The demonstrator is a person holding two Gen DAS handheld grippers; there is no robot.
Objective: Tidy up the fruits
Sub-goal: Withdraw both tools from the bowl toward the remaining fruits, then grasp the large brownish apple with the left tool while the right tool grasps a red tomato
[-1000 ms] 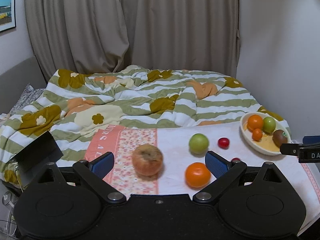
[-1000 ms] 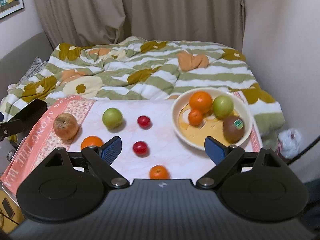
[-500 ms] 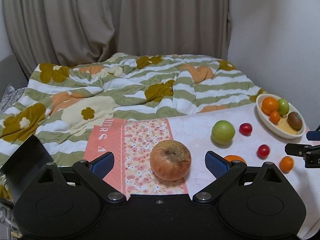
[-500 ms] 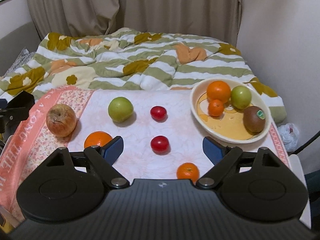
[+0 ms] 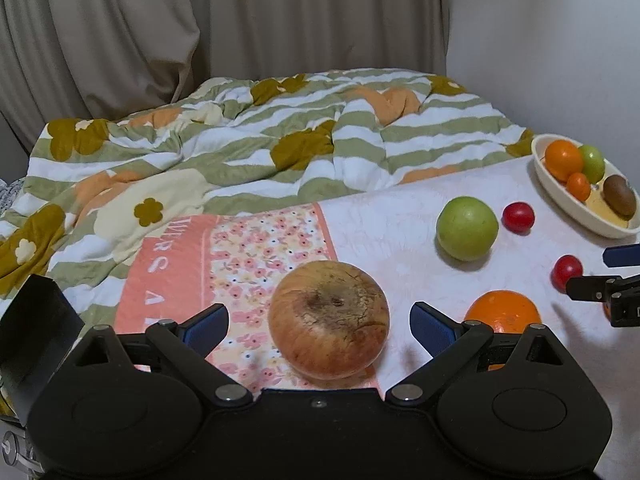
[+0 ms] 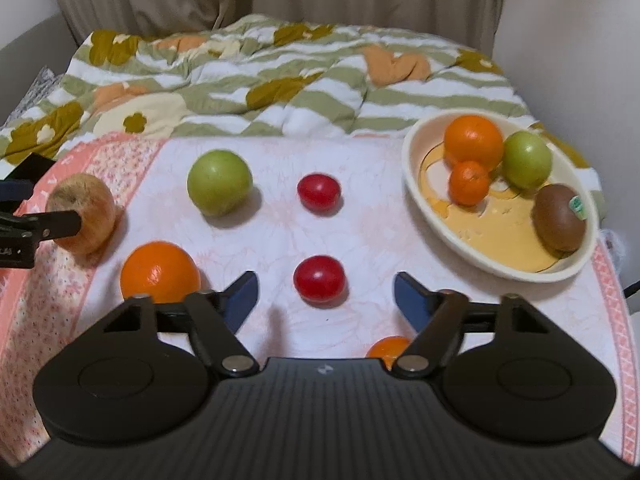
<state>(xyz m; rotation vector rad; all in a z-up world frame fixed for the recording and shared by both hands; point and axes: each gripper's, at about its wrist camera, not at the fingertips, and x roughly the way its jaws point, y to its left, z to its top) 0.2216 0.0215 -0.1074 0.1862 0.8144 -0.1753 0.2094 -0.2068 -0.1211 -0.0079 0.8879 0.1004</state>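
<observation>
The left claw point(image 5: 319, 322) stands open around the wrinkled apple point(image 5: 329, 319) at lower centre of its view, pads clear of it. The right claw point(image 6: 325, 297) is open too, its jaws having just been narrowing, with a red tomato point(image 6: 319, 280) between them, untouched. The cream bowl point(image 6: 496, 256) of fruit sits at right on the bed's floral cloth point(image 6: 280, 232); a green apple point(image 6: 219, 182) lies upper left.

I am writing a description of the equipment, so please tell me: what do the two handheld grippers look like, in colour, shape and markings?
Both look alike. The left gripper has a matte black body with two round discs, silver pivot screws and angular black arms ending in blue pads. The right gripper has the same build, plus a ribbed black top with a small pale logo. No hands, sleeves or cables are clearly visible.
</observation>
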